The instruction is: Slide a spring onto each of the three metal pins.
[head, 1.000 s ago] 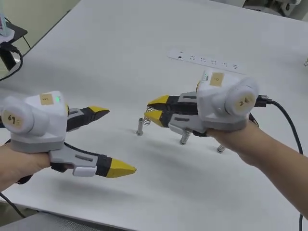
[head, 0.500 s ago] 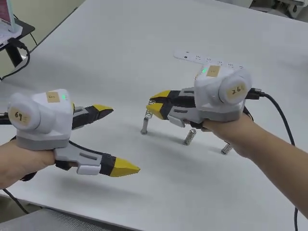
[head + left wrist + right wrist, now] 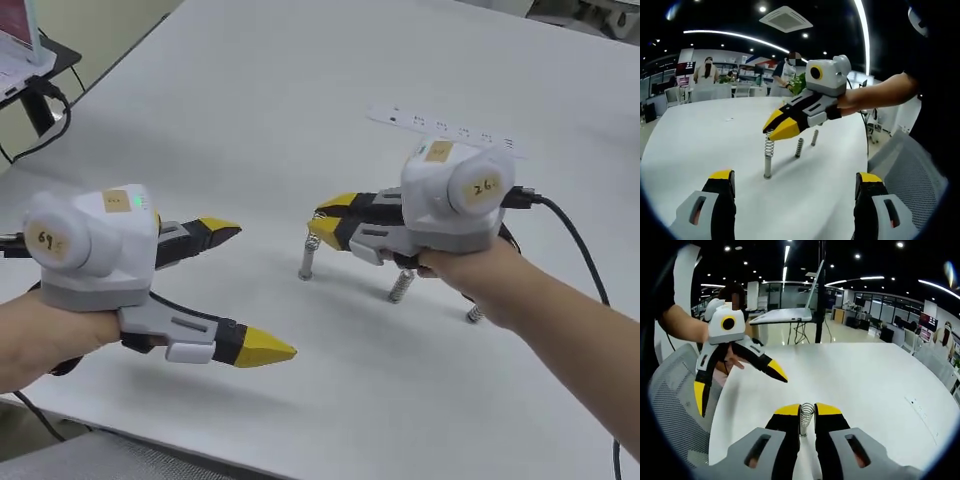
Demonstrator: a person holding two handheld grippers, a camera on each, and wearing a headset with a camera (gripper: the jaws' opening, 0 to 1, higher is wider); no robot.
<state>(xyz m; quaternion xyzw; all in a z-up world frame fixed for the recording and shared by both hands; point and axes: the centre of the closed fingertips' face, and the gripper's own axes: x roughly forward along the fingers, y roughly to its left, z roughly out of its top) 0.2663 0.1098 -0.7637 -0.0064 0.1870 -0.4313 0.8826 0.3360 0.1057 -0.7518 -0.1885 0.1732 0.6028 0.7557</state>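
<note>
Right gripper [image 3: 317, 222] jaws pinching spring [image 3: 807, 413] atop pin [image 3: 307, 262], left gripper [image 3: 262, 291] jaws wide, empty, far pin [image 3: 474, 314] half hidden behind hand [image 3: 468, 278]

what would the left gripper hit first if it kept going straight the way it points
Most likely the nearest pin, with the spring that the right gripper pinches on its top. The left gripper aims roughly at it, but depth is unclear.

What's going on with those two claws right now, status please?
Right gripper shut on a spring, at top of the third pin. Left gripper open, idle. Other two pins already carry springs. Power strip lies apart, behind.
</note>
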